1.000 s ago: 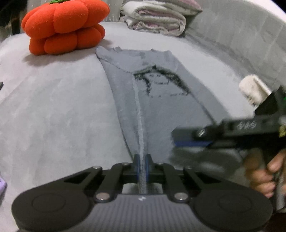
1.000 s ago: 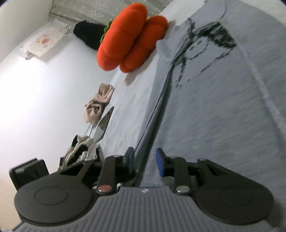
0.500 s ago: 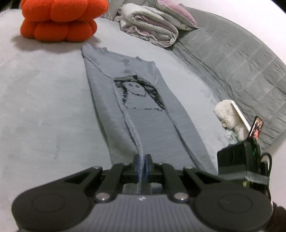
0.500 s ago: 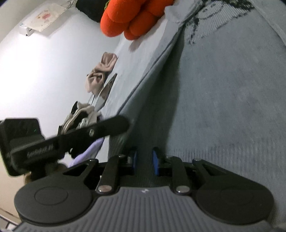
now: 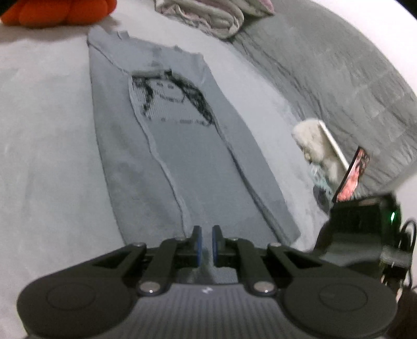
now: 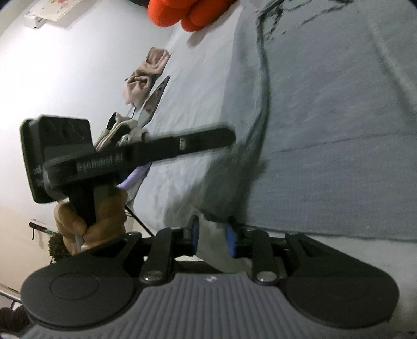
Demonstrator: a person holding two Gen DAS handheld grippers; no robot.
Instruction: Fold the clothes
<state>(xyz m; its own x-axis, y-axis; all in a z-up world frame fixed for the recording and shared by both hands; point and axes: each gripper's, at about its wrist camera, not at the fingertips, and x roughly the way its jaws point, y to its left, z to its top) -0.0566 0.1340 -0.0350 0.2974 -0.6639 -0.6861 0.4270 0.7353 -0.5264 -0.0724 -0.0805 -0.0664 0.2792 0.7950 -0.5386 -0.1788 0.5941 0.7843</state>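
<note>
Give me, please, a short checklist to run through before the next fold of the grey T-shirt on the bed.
1. Left gripper pinching the hem of the grey T-shirt: ok, jaws nearly shut on the fabric.
2. Right gripper holding its part of the hem: cannot tell; its jaws have just been opening, cloth lies between them, the picture is blurred.
3. Both long sides already folded inward: ok, the shirt lies as a narrow strip.
4. Far end of the shirt clear of the orange pumpkin cushion: ok, beside it, not under it.
5. Phone and fluffy white item off the shirt: ok, apart, near the bed's edge.
</note>
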